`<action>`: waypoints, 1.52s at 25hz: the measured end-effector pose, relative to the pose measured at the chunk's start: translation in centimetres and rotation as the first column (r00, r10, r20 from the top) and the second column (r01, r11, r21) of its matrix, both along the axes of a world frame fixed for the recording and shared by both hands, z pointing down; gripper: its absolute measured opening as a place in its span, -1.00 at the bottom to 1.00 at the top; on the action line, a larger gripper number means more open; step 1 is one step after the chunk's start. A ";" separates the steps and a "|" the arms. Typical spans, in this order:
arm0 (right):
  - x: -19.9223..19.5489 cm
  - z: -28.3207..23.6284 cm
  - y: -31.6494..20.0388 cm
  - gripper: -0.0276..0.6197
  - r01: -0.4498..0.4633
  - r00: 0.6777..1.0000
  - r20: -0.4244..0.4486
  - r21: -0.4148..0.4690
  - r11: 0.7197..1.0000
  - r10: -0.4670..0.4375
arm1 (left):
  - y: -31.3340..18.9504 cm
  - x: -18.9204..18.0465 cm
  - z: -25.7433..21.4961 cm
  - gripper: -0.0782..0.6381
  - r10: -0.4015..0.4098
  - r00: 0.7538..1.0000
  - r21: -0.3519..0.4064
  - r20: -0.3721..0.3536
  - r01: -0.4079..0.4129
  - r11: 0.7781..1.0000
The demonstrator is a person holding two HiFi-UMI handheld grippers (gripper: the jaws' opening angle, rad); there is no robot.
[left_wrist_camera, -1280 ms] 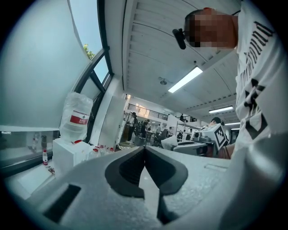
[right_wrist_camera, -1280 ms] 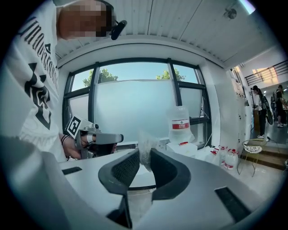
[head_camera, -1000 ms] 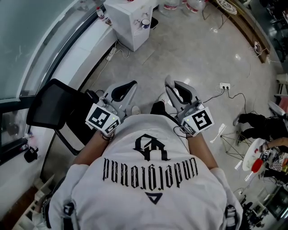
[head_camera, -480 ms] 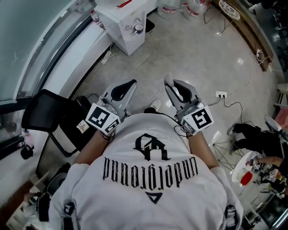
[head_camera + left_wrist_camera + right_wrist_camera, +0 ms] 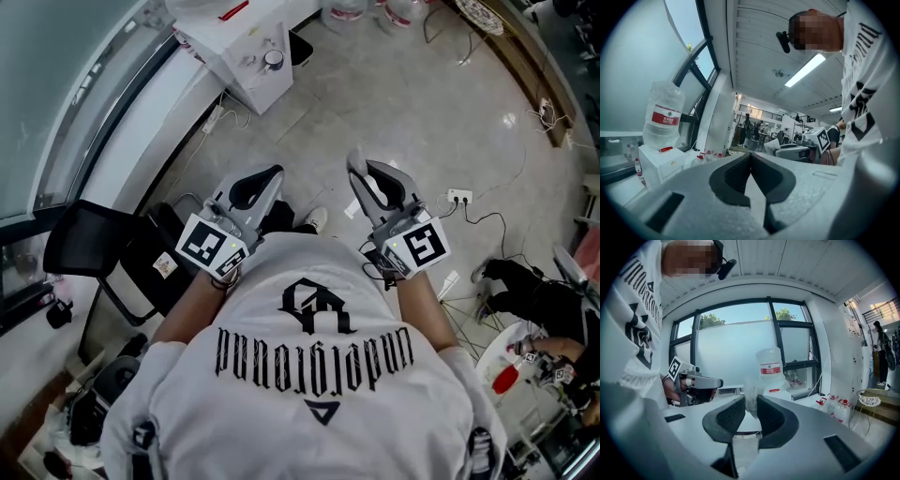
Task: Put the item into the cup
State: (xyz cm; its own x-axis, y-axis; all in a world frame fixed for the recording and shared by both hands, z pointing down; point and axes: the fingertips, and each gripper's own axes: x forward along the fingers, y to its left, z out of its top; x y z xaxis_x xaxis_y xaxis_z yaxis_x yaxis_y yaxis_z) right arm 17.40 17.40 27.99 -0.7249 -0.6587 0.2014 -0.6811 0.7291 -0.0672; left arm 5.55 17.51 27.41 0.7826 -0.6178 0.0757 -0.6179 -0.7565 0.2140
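Note:
In the head view both grippers are held level in front of the person's chest, above the floor. My right gripper point(image 5: 355, 164) point(image 5: 750, 401) is shut on a crumpled clear plastic item point(image 5: 751, 398) that sticks up between its pads. Nothing is in my left gripper point(image 5: 277, 172) point(image 5: 750, 155), which is shut with its tips touching. A small cup point(image 5: 273, 59) stands on a white cabinet point(image 5: 234, 56) far ahead by the window, with a red thing point(image 5: 234, 11) lying near it. Neither gripper is near the cabinet.
A big water bottle point(image 5: 663, 117) point(image 5: 771, 367) stands on the cabinet. A black chair point(image 5: 84, 248) is at the left by the window sill. A socket strip point(image 5: 458, 195) with cables lies on the floor at the right, near a seated person's legs point(image 5: 530, 281).
The person has walked on across the floor: chair and socket strip have slid down the head view and the cup has shifted left. Both grippers keep the same pose before the chest.

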 end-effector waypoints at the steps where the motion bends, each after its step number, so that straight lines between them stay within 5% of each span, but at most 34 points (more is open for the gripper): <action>1: 0.0 0.2 -0.5 -0.67 0.002 1.000 -0.006 -0.001 1.000 -0.002 | -0.6 -0.1 0.3 -0.74 -0.006 1.000 -0.009 0.000 0.006 1.000; 12: -3.1 1.4 -7.6 -0.67 0.039 0.998 -0.046 -0.023 0.999 -0.040 | -8.8 -2.9 0.6 -0.74 -0.038 0.999 -0.002 -0.015 0.038 0.999; 26: -14.9 0.6 -19.1 -0.67 0.097 0.992 -0.083 -0.002 0.995 -0.097 | -19.9 -13.5 0.4 -0.74 -0.047 0.998 0.019 -0.038 0.048 0.999; 38: -17.0 0.0 -20.8 -0.67 0.091 0.993 -0.073 -0.012 0.996 -0.092 | -20.9 -15.6 0.1 -0.74 -0.033 0.999 0.003 -0.032 0.033 0.999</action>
